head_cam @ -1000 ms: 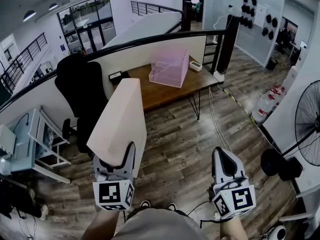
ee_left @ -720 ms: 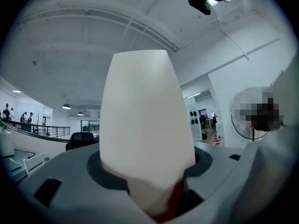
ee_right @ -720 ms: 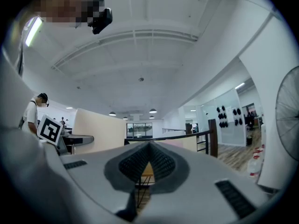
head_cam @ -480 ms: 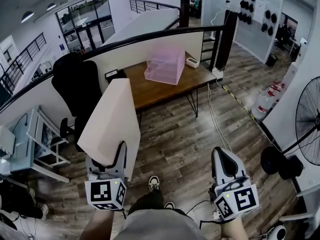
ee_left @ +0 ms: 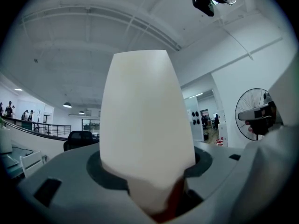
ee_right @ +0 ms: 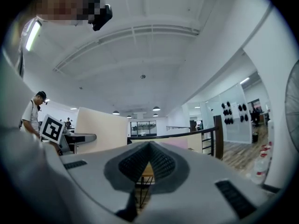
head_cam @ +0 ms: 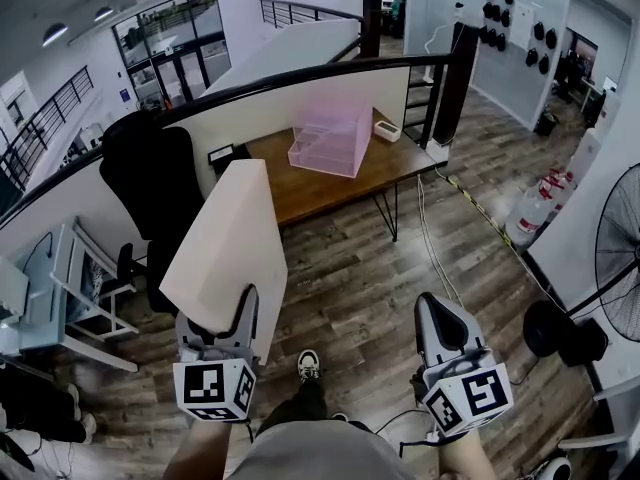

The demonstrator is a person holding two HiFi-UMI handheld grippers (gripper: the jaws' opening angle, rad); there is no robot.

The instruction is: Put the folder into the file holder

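A tall pale cream folder [head_cam: 225, 243] stands upright in my left gripper [head_cam: 222, 320], whose jaws are shut on its lower edge. In the left gripper view the folder [ee_left: 145, 125] fills the middle and hides what lies ahead of the left gripper [ee_left: 150, 190]. The pink see-through file holder [head_cam: 330, 138] stands on a wooden desk [head_cam: 310, 190], well ahead of both grippers. My right gripper [head_cam: 441, 315] hovers at the lower right, shut and with nothing in it. In the right gripper view its pads [ee_right: 161, 164] meet at the tip, and the folder [ee_right: 100, 129] shows at the left.
A black office chair [head_cam: 150, 183] stands left of the desk, and a white partition with a black rail [head_cam: 300, 78] runs behind it. At the right edge is a floor fan [head_cam: 620, 258]. A light shelf unit [head_cam: 60, 288] stands at the left. Wooden floor lies between me and the desk.
The person has stepped forward, with one shoe now ahead on the floor. The left gripper still holds the folder upright. The right gripper has barely moved.
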